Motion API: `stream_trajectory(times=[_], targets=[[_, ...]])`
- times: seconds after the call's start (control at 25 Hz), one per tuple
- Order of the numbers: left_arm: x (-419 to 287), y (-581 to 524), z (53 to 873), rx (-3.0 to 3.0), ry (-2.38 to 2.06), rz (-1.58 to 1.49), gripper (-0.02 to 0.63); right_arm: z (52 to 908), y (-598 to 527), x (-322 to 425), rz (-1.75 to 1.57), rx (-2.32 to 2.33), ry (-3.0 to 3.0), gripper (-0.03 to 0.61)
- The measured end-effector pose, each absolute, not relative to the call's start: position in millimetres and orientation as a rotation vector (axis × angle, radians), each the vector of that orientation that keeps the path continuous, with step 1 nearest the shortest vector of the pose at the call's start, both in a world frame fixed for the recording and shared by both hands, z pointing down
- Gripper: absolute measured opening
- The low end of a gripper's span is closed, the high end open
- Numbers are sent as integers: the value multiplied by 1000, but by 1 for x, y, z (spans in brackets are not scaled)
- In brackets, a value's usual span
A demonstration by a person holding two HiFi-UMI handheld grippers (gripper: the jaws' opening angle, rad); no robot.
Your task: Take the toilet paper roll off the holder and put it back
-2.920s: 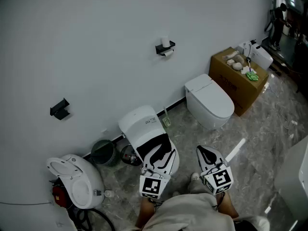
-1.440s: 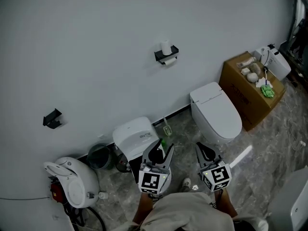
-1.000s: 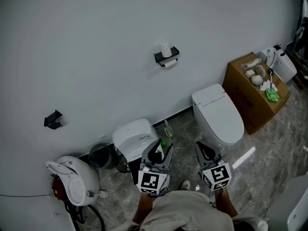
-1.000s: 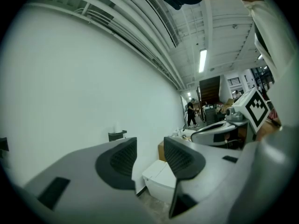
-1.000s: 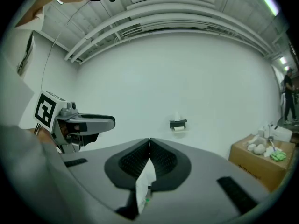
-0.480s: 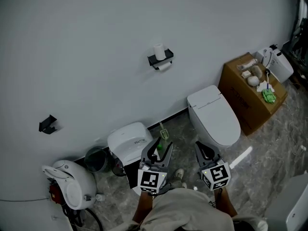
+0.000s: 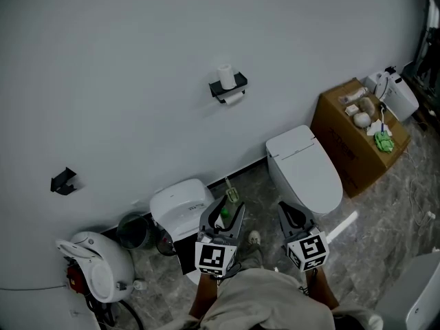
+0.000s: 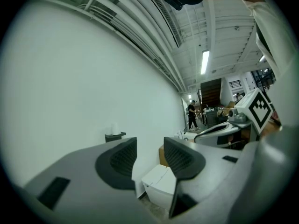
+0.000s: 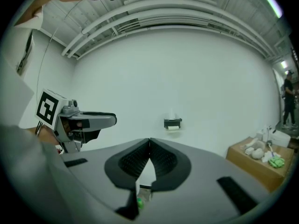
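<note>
Approach step. Roll (image 7: 226, 75) stands upright on the wall holder (image 7: 229, 86), well apart from both grippers. Left gripper (image 7: 224, 210): fingers parted, empty. Right gripper (image 7: 289, 215): fingers pressed together, empty (open before reaching). Judgement: close in level, straddle the roll, lift straight up.
</note>
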State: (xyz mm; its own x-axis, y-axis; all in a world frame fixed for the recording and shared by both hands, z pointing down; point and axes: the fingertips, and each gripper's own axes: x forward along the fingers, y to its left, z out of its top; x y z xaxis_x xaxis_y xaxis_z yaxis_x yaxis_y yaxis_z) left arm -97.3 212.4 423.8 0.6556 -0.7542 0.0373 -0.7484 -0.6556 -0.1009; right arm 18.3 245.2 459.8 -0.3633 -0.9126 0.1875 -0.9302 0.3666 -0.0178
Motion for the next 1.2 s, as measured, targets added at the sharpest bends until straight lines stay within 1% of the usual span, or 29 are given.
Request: stream_trajectory(times=[0.48,1.2], targets=[[-97,153,438,-2801,1300,-125,187,465,184,22,177,1651,-2470,-3],[-99,48,436,-2811,1317,-141,191,464,76,17,181,1602,-2463,-3]])
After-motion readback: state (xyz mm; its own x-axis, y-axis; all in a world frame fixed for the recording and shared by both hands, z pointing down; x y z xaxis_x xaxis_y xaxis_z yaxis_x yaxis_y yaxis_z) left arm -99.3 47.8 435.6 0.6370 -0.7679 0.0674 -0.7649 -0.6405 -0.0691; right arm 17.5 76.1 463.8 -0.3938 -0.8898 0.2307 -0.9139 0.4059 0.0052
